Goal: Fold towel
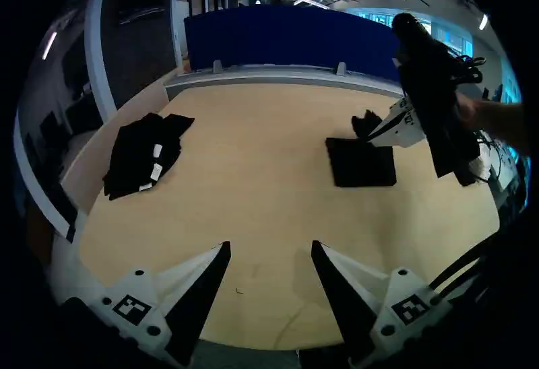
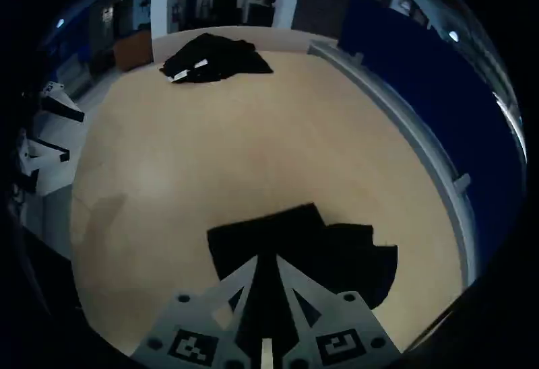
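Note:
A black towel [image 1: 360, 161] lies folded into a small square on the right part of the wooden table [image 1: 269, 167], with a crumpled bit sticking up at its far edge. My right gripper [image 1: 370, 137], held by a hand [image 1: 471, 110], tilts down onto that far edge. In the right gripper view its fingers [image 2: 267, 259] are nearly together over the black towel [image 2: 296, 234], with dark cloth in the narrow gap. My left gripper [image 1: 269, 244] hovers open above bare table near the front edge, well short of the towel. The left gripper [image 2: 71, 137] also appears at the left edge of the right gripper view.
A loose pile of black towels with white tags [image 1: 141, 153] lies at the table's far left, and appears as a pile [image 2: 212, 56] in the right gripper view. A blue partition [image 1: 290, 36] with a grey rail runs along the table's back edge.

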